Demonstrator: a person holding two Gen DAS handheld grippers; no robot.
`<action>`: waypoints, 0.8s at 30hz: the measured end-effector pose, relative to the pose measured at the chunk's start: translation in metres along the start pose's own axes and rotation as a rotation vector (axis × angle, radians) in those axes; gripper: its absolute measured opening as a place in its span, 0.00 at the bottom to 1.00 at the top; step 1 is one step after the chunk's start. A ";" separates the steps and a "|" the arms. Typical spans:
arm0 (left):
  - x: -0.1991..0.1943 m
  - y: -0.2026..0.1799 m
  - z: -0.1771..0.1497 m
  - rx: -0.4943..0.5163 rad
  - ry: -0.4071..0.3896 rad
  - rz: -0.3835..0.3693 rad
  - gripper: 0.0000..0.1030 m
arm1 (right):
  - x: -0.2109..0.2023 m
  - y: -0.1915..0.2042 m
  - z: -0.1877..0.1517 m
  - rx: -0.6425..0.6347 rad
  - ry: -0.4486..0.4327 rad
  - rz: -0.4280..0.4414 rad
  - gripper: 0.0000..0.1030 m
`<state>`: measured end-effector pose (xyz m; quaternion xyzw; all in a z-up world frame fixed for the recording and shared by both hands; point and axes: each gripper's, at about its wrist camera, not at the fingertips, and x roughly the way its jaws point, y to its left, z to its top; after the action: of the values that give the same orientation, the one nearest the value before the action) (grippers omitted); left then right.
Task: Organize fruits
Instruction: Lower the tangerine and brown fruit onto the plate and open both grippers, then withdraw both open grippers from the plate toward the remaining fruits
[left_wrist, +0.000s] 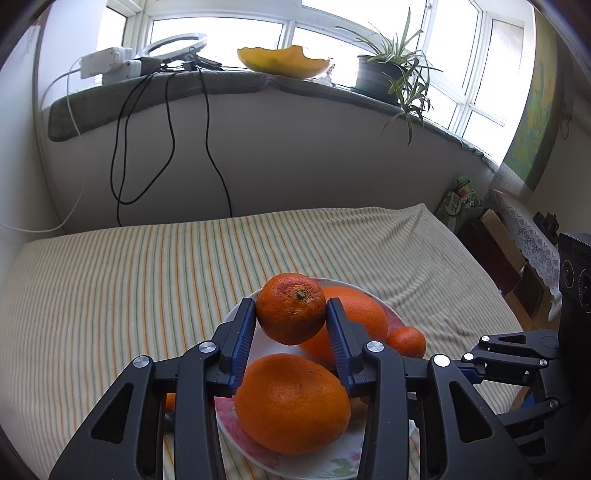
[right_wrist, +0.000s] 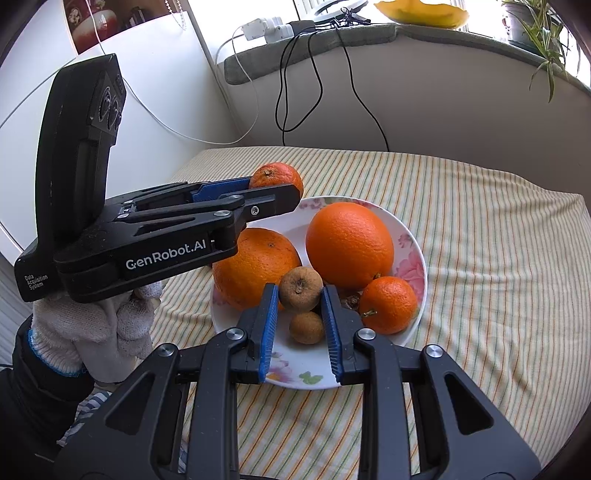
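Tangerine (left_wrist: 291, 309) sits mid-frame, clamped in L gripper (left_wrist: 291, 314) above plate (right_wrist: 413, 236) w/ two oranges (right_wrist: 349, 244). R gripper (right_wrist: 300, 295), lower centre of its view, pinches a brown fruit (right_wrist: 300, 288) over plate on striped cloth (right_wrist: 498, 258).

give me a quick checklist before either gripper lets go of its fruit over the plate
1. Left gripper clamped on the tangerine: ok.
2. Right gripper clamped on the small brown fruit: ok.
3. Tangerine over the plate: ok in the left wrist view; nearer the rim in the right.
4. Bare plate under the tangerine: not ok, large oranges lie there.
5. Brown fruit touching the plate: cannot tell.
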<state>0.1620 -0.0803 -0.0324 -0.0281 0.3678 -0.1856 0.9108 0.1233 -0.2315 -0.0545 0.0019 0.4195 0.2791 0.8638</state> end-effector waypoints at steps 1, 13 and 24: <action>0.000 0.000 0.000 0.002 0.001 0.000 0.37 | 0.000 0.000 0.000 -0.001 -0.002 -0.001 0.26; -0.011 -0.005 0.002 0.018 -0.030 0.004 0.57 | -0.003 0.008 -0.001 -0.035 -0.020 -0.015 0.65; -0.022 -0.008 0.000 0.025 -0.049 0.008 0.58 | -0.009 0.010 -0.002 -0.050 -0.054 -0.021 0.77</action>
<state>0.1450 -0.0803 -0.0159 -0.0196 0.3429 -0.1857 0.9206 0.1129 -0.2282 -0.0473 -0.0164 0.3889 0.2802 0.8775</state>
